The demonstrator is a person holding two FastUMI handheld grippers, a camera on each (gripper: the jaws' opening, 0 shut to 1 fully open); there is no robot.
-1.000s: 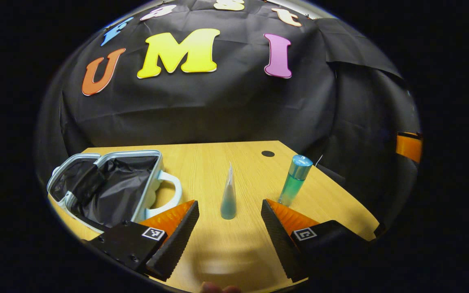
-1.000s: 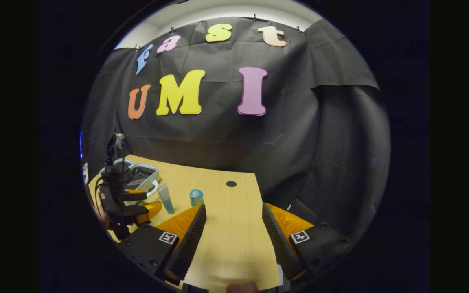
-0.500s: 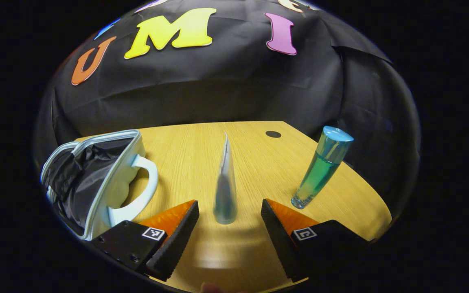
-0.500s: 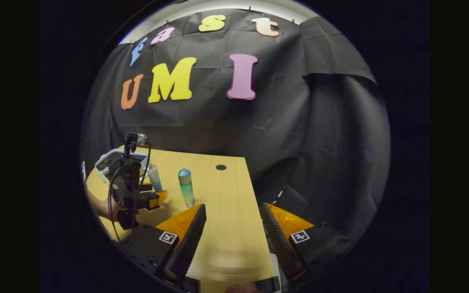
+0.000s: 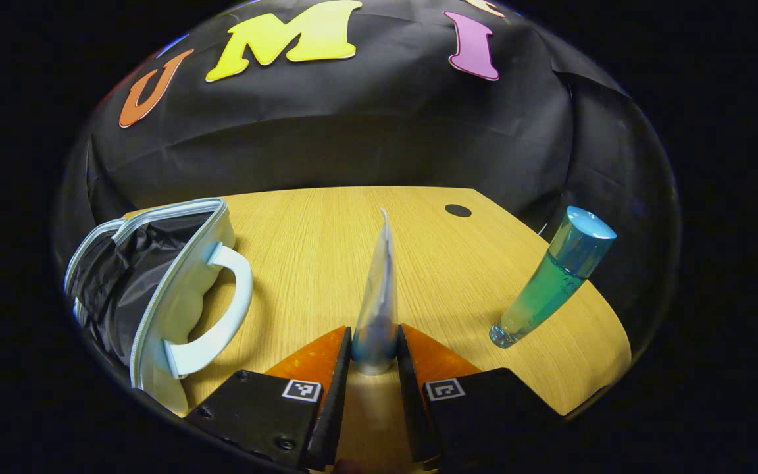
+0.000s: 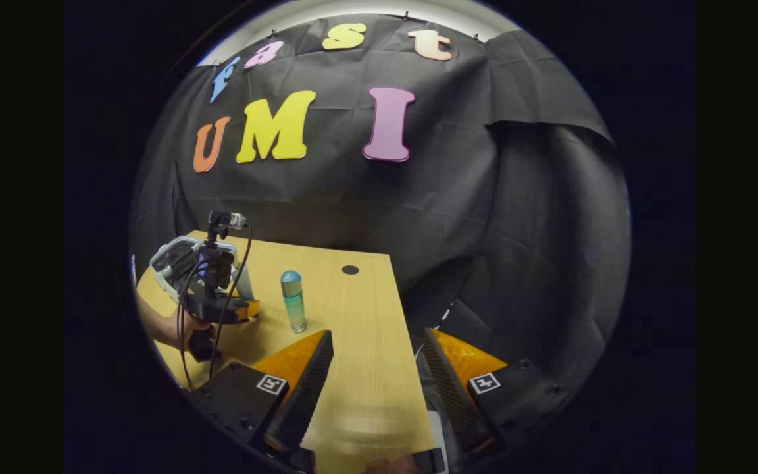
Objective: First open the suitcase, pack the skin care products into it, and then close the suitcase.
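Now the left gripper (image 5: pixel 374 342) is clamped on the base of the upright tube (image 5: pixel 379 289), with the open suitcase (image 5: pixel 155 289) lying just to its left on the worktop (image 5: pixel 313 237), while the right gripper (image 6: pixel 376 368) hangs wide open.

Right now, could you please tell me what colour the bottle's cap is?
The bottle's cap is light blue, clearest in the left gripper view.

The left gripper (image 5: pixel 375 345) sits low over the worktop (image 5: pixel 326 237), its jaws drawn in until both fingers press on the base of the upright tube (image 5: pixel 379 296). In the right gripper view it appears farther off, gripped from below by a hand (image 6: pixel 172 327). The right gripper (image 6: pixel 376 375) hangs level above the worktop's near edge, its jaws spread wide with nothing between them.
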